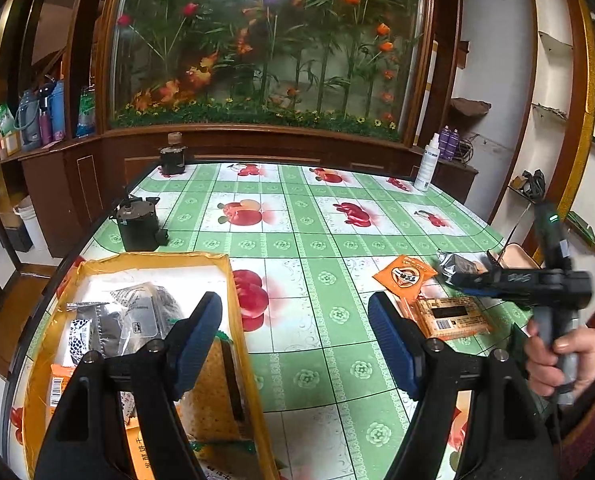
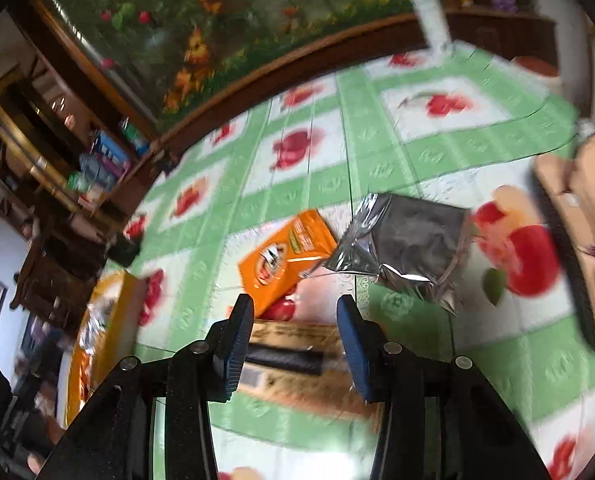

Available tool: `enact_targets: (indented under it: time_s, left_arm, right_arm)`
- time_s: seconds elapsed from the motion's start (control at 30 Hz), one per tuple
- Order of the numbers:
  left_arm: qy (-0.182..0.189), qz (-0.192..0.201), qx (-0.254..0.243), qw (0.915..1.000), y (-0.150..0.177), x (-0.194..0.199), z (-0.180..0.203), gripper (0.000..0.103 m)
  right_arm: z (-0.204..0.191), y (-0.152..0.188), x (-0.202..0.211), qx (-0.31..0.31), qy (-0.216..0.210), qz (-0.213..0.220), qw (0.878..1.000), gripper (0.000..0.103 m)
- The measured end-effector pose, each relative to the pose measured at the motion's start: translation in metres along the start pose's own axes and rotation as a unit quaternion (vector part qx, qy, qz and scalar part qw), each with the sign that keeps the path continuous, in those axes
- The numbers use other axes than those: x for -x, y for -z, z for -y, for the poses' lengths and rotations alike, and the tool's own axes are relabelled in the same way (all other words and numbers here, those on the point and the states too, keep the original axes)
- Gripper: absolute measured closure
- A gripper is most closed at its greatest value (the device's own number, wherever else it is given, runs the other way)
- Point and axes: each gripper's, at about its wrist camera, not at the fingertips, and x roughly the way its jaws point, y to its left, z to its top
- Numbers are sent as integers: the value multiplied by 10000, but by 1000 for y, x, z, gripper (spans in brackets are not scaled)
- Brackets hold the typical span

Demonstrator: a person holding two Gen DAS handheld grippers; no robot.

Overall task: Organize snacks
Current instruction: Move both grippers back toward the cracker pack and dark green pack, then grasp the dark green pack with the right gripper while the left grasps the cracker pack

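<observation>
A yellow-rimmed box [image 1: 233,300] at the near left of the table holds several snack packets. My left gripper [image 1: 295,336] is open and empty, its left finger over the box's right edge. On the right lie an orange packet [image 1: 403,276], a silver-black packet [image 1: 455,266] and a tan cracker pack [image 1: 453,318]. In the right wrist view my right gripper [image 2: 295,344] is open above the tan pack [image 2: 293,360], with the orange packet [image 2: 287,250] and silver packet [image 2: 405,240] beyond. The box shows at the left [image 2: 109,320]. This view is blurred.
The table has a green fruit-print cloth [image 1: 317,240]. A black motor [image 1: 139,224] and a dark jar [image 1: 173,156] stand at the far left, a white spray bottle [image 1: 427,164] at the far right. A beige object [image 2: 585,220] lies at the right edge.
</observation>
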Motion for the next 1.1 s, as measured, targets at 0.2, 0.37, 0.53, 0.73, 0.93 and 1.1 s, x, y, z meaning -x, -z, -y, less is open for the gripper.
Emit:
enact_targets:
  time_s: [0.2, 0.37, 0.53, 0.73, 0.93, 1.1]
  left_arm:
    - [85, -42, 18, 10000, 0, -1, 2, 28]
    - [335, -208, 163, 9991, 0, -1, 10, 22]
    - [743, -616, -47, 9953, 6, -7, 47, 19]
    - [487, -1422, -833, 9851, 30, -44, 117, 14]
    - [-464, -1672, -1449, 9741, 52, -76, 151, 12]
    - [-414, -1565, -1429, 9764, 48, -85, 150, 12]
  right_arm:
    - [-9, 31, 6, -207, -294, -453, 9983, 56]
    - [-32, 63, 12, 73, -878, -625, 9941, 56]
    - [-23, 62, 61, 175, -35, 392, 9991, 56]
    - [5, 79, 104, -24, 578, 730, 9957, 56]
    - [46, 90, 123, -660, 1126, 709, 9889, 41]
    - [59, 93, 114, -880, 1242, 371, 9876, 41]
